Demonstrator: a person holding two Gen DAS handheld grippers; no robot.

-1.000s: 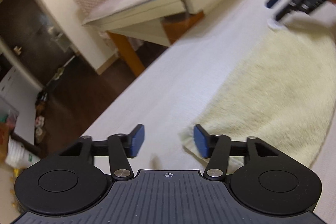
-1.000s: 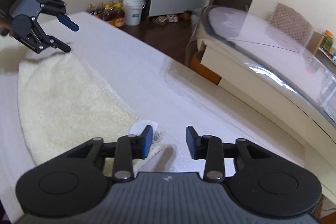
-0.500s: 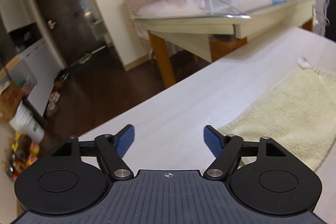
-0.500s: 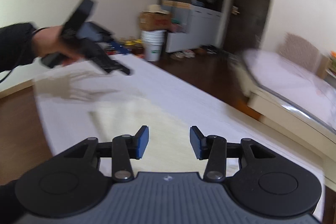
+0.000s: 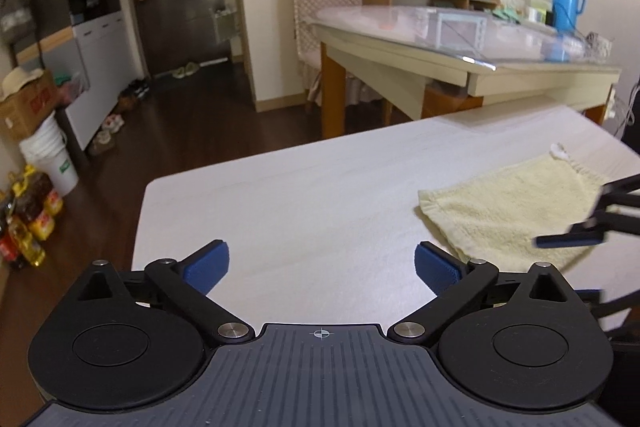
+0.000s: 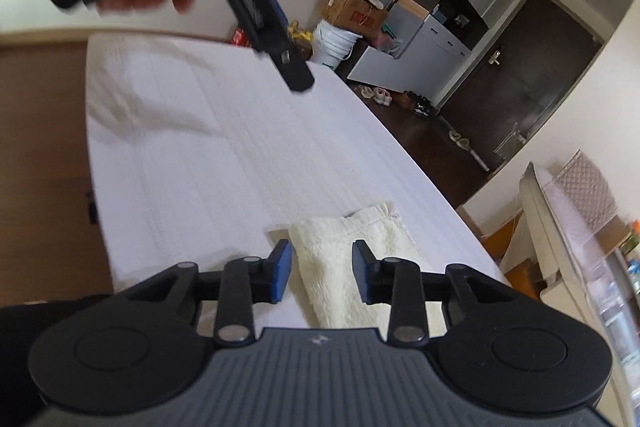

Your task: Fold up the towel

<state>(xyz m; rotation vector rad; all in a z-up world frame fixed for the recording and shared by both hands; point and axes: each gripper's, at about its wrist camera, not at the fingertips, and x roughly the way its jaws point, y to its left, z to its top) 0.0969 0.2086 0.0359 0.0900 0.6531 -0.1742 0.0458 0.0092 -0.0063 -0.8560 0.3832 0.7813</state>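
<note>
A pale yellow towel [image 5: 516, 205] lies flat on the white table [image 5: 320, 195], at the right in the left wrist view. My left gripper [image 5: 321, 265] is open wide and empty, held above bare table to the left of the towel. In the right wrist view the towel [image 6: 352, 259] lies just beyond my right gripper [image 6: 322, 269], which is open and empty above its near end. The right gripper's fingers [image 5: 572, 239] show blurred over the towel's right side. The left gripper [image 6: 256, 7] shows raised above the far table.
A glass-topped dining table [image 5: 460, 39] with a blue flask [image 5: 566, 1] stands beyond the white table. A chair [image 5: 324, 23], white bucket [image 5: 52, 163] and bottles [image 5: 28, 223] stand on the dark floor. The table's far edge [image 5: 280, 151] is close.
Both grippers have risen and pulled back from the towel's corners. The left jaws have opened wider. The towel now lies flat, away from both grippers.
</note>
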